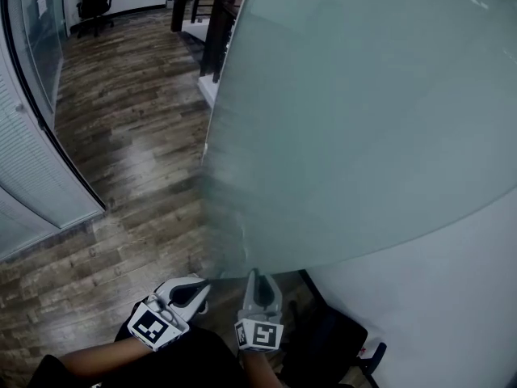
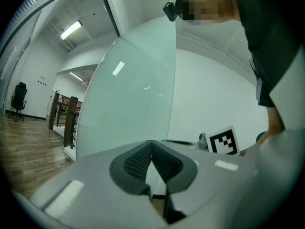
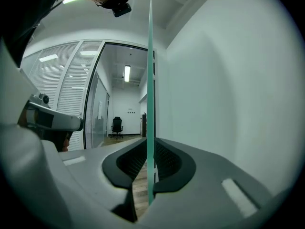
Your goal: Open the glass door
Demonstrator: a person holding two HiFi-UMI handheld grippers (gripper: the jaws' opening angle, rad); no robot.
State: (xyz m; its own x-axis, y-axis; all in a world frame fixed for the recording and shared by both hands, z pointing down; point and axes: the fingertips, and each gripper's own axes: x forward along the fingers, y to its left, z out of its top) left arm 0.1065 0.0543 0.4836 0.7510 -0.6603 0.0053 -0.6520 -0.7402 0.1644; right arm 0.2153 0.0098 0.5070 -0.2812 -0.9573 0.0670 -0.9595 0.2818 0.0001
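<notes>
The frosted glass door (image 1: 363, 120) stands swung out over the wooden floor, and its free edge reaches down to my hands. In the right gripper view that edge (image 3: 150, 80) runs as a thin green line straight between the jaws of my right gripper (image 3: 150, 149), which is shut on it with both pads against the glass. The head view shows this gripper (image 1: 257, 275) at the door's lower edge. My left gripper (image 1: 198, 285) hangs just left of it, apart from the door. In its own view the left gripper (image 2: 151, 143) has its fingertips together and nothing in them, with the door pane (image 2: 128, 109) ahead.
A white wall (image 1: 452, 297) lies close behind the door on the right. A glass partition with blinds (image 1: 32, 168) lines the left side. Dark railings (image 1: 212, 23) and an office chair (image 1: 95, 2) stand far off. A black object (image 1: 339, 338) sits low by the wall.
</notes>
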